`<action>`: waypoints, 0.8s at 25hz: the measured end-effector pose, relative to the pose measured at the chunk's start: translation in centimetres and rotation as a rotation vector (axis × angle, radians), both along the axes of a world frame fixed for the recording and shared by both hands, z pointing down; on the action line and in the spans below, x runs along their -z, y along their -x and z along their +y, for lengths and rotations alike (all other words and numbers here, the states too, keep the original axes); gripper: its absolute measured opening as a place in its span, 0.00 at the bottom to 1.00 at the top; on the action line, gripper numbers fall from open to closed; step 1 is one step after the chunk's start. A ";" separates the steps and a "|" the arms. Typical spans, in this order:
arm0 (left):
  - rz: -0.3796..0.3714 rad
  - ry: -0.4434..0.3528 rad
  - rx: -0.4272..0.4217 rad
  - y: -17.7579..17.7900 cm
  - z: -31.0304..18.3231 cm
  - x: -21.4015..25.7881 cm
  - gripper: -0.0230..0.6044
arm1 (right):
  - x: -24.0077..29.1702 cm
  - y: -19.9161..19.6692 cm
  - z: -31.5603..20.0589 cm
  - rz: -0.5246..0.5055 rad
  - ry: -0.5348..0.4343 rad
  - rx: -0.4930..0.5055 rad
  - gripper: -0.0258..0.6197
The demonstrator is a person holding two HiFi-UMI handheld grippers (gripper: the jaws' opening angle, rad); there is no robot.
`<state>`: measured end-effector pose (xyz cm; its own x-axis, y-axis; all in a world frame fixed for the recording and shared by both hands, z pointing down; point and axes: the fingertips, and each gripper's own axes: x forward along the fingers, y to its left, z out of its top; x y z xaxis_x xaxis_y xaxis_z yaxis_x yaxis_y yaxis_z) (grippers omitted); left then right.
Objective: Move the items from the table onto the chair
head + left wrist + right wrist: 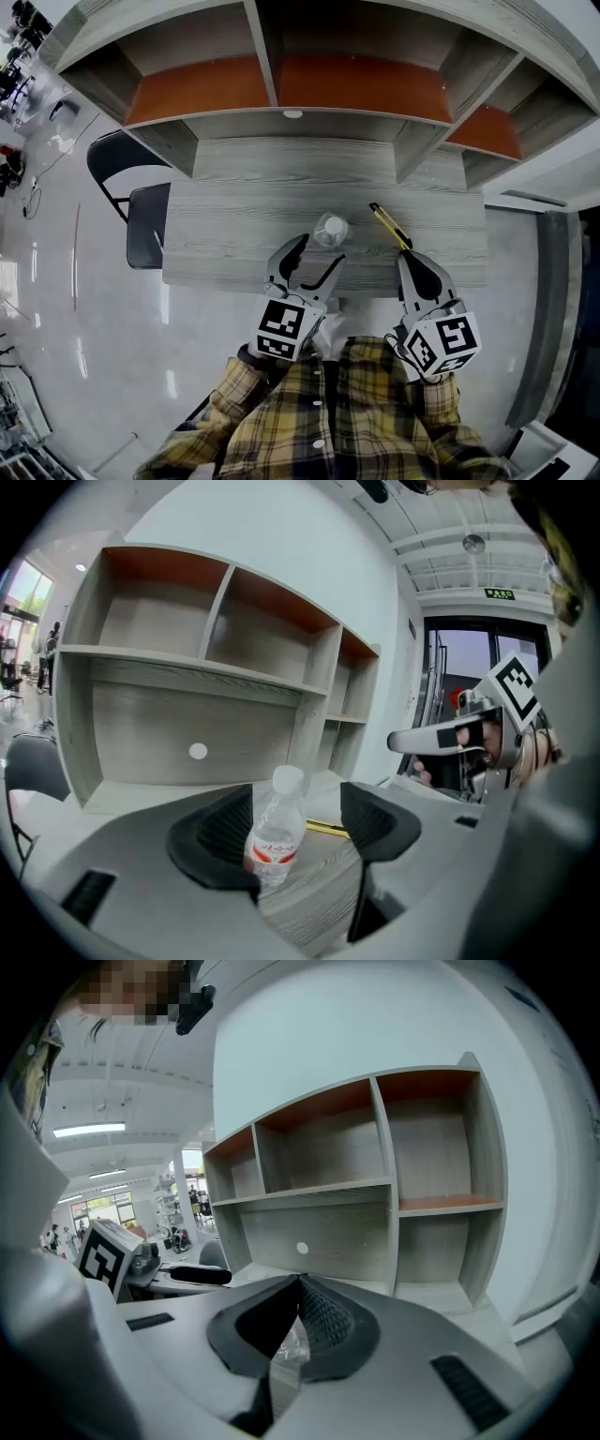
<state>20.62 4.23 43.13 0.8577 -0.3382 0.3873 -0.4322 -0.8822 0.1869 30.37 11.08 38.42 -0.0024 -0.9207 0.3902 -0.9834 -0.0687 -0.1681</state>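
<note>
Just beyond the left gripper's [317, 253] parted jaws stands the bottle [330, 230].

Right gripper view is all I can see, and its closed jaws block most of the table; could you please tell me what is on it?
Observer: A clear water bottle stands upright near the front edge of the table, and a yellow utility knife lies to its right.
Operator: Thank you. Is the left hand-held gripper holding the bottle?
Observer: Not yet. The left hand-held gripper is open; the bottle lines up with the gap and neither pad presses it.
Operator: And where is the chair, please?
Observer: The black chair stands just off the table's left end, as the head view shows it.
</note>
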 end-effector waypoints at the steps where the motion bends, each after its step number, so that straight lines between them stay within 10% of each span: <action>1: -0.004 0.002 0.008 -0.1 -0.2 -0.5 0.51 | -0.2 -0.1 0.1 -0.002 0.007 0.000 0.07; 20: -0.170 0.060 0.038 -2.3 -2.0 -12.7 0.58 | -4.7 -0.3 1.2 -0.046 0.104 0.063 0.07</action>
